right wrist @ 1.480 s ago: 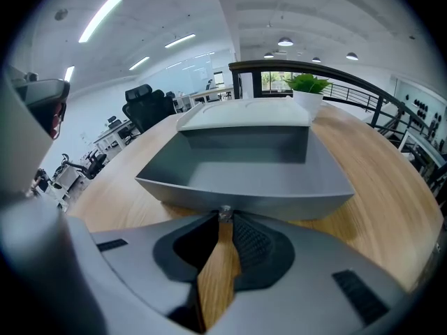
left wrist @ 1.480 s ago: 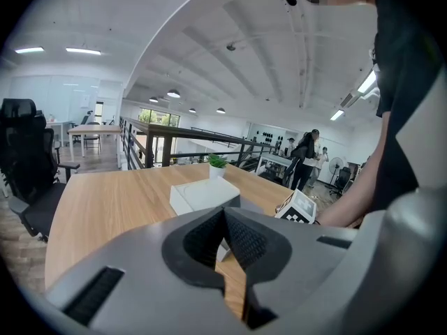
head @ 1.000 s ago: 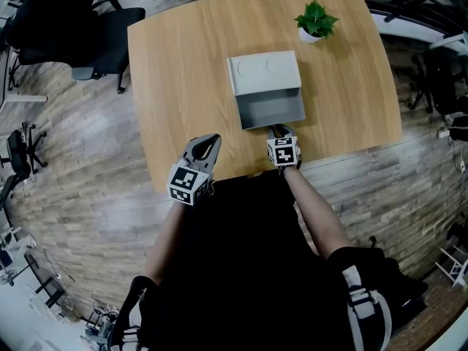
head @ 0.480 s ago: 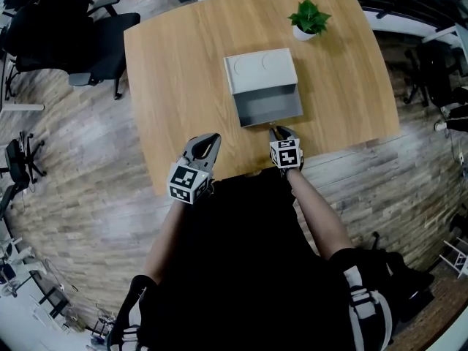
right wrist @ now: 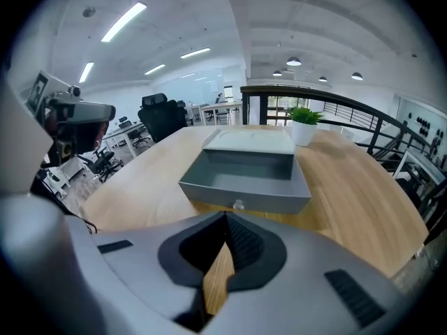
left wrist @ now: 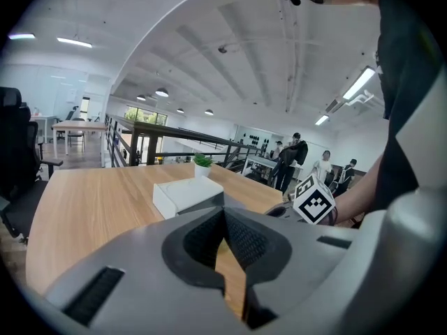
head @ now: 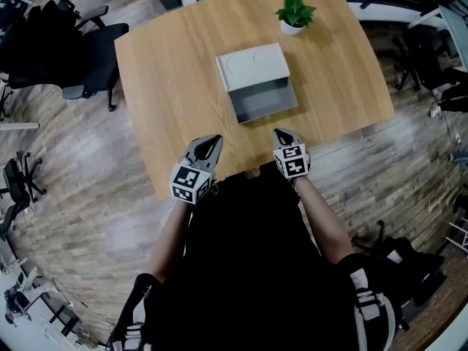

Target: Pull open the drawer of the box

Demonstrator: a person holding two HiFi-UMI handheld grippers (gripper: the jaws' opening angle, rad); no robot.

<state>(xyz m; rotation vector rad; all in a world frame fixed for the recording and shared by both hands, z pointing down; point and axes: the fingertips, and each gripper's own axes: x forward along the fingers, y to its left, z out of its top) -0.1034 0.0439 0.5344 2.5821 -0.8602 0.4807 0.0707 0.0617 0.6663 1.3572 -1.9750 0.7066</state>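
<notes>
The grey box [head: 252,63] sits around the middle of the wooden surface [head: 164,86], and its drawer [head: 265,105] stands pulled out toward the near side, so that the grey inside bottom shows from above. In the right gripper view the drawer [right wrist: 244,181] faces the camera squarely, with a small pale knob [right wrist: 238,204] in the middle of its front wall and the box [right wrist: 250,140] behind it. The right claw [head: 280,133] hangs just near of the drawer front, with a strip of bare wood between them; its jaws are clenched tip to tip with nothing in them. The left claw [head: 211,142] hangs to the left of it, over the near part of the surface and well apart from the drawer, its jaws likewise pressed together and empty. From the left gripper view the box [left wrist: 183,192] lies ahead to the right, and the right claw's marker cube [left wrist: 313,202] shows beside it. A potted plant [head: 294,13] stands on the far right of the surface, beyond the box and apart from it. A black office chair [head: 77,53] stands on the plank floor [head: 80,174] to the left of the surface.
</notes>
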